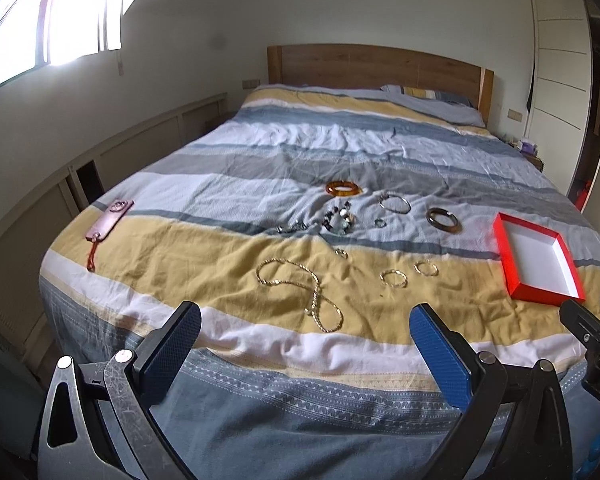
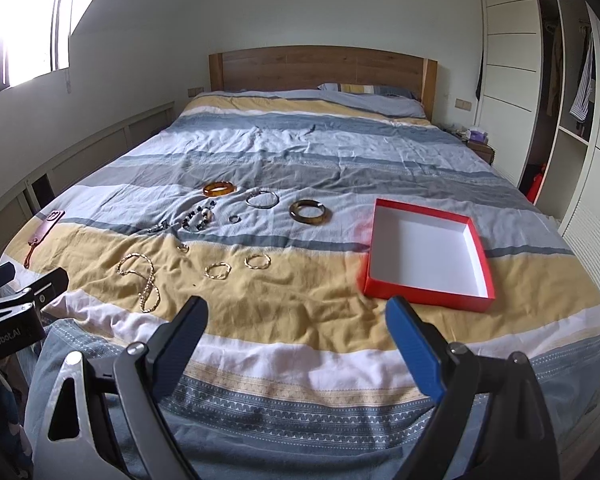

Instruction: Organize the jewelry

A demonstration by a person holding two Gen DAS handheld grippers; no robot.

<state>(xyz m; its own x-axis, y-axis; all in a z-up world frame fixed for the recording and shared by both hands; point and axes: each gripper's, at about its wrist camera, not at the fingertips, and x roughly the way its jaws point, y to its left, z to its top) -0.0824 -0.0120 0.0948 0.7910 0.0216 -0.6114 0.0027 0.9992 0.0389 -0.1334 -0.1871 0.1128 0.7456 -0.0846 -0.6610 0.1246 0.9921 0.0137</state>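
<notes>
Jewelry lies spread on a striped bed. A gold chain necklace point(image 1: 300, 294) point(image 2: 142, 280) is nearest. Two gold hoop bracelets point(image 1: 394, 278) point(image 2: 218, 270) lie to its right. Farther back lie an amber bangle point(image 1: 343, 188) point(image 2: 219, 188), a dark brown bangle point(image 1: 443, 219) point(image 2: 308, 212), a silver bracelet point(image 1: 395, 203) point(image 2: 262, 198), a beaded bracelet point(image 1: 340, 220) point(image 2: 198, 218) and a small ring point(image 1: 380, 222) point(image 2: 234, 219). An empty red box point(image 1: 540, 258) point(image 2: 426, 250) with a white inside sits at the right. My left gripper point(image 1: 305, 330) hangs open before the necklace. My right gripper point(image 2: 296, 322) hangs open, near the box's front edge.
A pink phone case point(image 1: 110, 220) point(image 2: 44, 226) with a strap lies at the bed's left edge. A wooden headboard point(image 1: 376, 64) and a pillow point(image 2: 374, 96) are at the far end. A wardrobe point(image 2: 512, 60) stands to the right, a low wall ledge to the left.
</notes>
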